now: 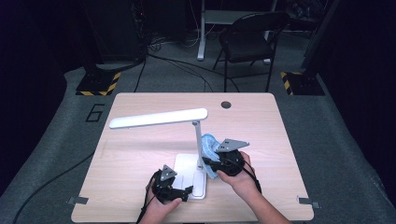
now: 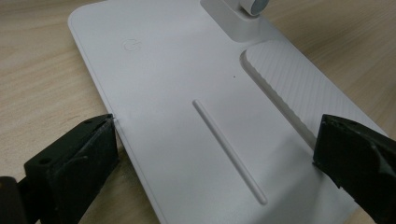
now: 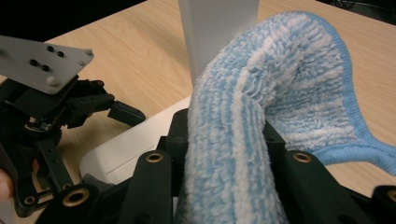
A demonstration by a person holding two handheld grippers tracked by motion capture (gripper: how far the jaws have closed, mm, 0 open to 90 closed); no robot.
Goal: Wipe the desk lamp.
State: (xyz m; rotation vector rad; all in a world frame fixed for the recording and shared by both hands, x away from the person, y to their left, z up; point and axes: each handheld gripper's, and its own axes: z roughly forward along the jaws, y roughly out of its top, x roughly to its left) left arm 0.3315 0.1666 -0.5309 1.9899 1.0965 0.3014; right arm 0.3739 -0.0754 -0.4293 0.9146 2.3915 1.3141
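The right gripper [image 1: 211, 164] has its jaws clamped on a fluffy blue-and-white cloth [image 3: 261, 107], which is pressed against the upright white stem [image 1: 198, 142] of the desk lamp, just above the base. The left gripper [image 1: 186, 192] sits at the near edge of the lamp's flat white base [image 2: 187, 93], its jaws spread wide to either side of the plate, their tips right at its edges.
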